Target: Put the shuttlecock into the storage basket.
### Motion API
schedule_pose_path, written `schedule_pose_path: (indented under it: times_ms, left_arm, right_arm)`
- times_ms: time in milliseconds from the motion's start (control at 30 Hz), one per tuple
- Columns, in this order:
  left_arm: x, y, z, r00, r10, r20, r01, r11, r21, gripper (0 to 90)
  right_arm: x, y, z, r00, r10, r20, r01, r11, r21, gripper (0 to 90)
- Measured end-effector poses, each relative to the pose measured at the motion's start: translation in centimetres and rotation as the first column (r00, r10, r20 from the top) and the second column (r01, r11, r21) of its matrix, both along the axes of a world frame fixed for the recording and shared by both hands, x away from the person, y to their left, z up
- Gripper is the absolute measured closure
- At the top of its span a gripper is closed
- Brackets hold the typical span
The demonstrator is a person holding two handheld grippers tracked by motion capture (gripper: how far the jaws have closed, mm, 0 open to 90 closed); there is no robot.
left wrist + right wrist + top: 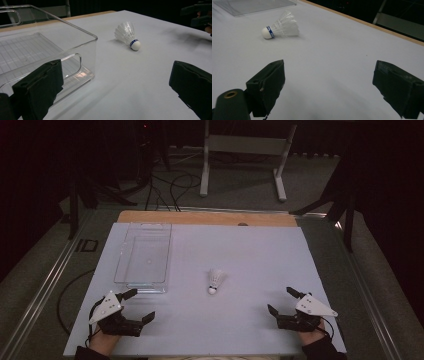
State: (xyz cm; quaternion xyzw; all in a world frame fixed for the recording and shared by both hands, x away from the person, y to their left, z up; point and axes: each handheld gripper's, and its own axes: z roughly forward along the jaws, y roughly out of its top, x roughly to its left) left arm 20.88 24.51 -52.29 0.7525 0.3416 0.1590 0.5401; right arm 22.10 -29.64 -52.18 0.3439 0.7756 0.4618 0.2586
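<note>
While both grippers rest low at the near edge of the counter [260, 250], nothing is held. Left gripper [138, 306]: jaws wide apart, empty, just short of the near end of the clear bin [144, 255]. Right gripper [284, 301]: jaws likewise spread, empty, well to the right of the shuttlecock [215, 280].

Shuttlecock lies on its side on the bare counter, right of the bin's near end, between the two grippers, touching neither. Round white cork end points toward the person; skirt fans away.

Materials: cork smooth, matte, ringed by a blue band; skirt white, ribbed, thin, likely easy to crush, so a grasp at the cork looks safer. Bin is rigid transparent plastic, rectangular, rounded corners, cut-out handle in its end wall, ridged floor, empty. Counter surface flat, pale, matte; wooden strip at far edge.

Judgement: open stance suits a start pose; bin probably the destination.
</note>
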Motion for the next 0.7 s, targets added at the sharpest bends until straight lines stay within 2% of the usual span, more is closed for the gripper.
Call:
schedule_pose_path:
  times_ms: [300, 600, 667, 700]
  left_arm:
    - [-0.11, 0.22, 0.05, 0.9999, 0.014, -0.002, -0.014, 0.9999, -0.009, 0.2]
    - [-0.2, 0.11, 0.15, 0.9999, 0.004, -0.012, -0.004, 1.0, 0.003, 0.2]
    - [-0.26, 0.09, 0.34, 1.0, -0.003, -0.008, 0.004, 0.9998, 0.017, 0.2]
    - [-0.36, 0.01, 0.72, 0.9999, -0.01, 0.007, 0.009, 0.9992, 0.038, 0.1]
  right_arm:
    - [0.72, 0.0, -0.26, 0.999, 0.021, -0.04, -0.021, 1.0, 0.014, 9.9]
    - [0.42, 0.08, -0.07, 0.9996, 0.009, -0.026, -0.009, 1.0, 0.02, 9.9]
    - [0.31, 0.08, 0.05, 0.9998, 0.005, -0.018, -0.005, 1.0, 0.021, 9.9]
    - [0.28, 0.1, 0.09, 0.9999, 0.001, -0.013, 0.0, 1.0, 0.016, 10.0]
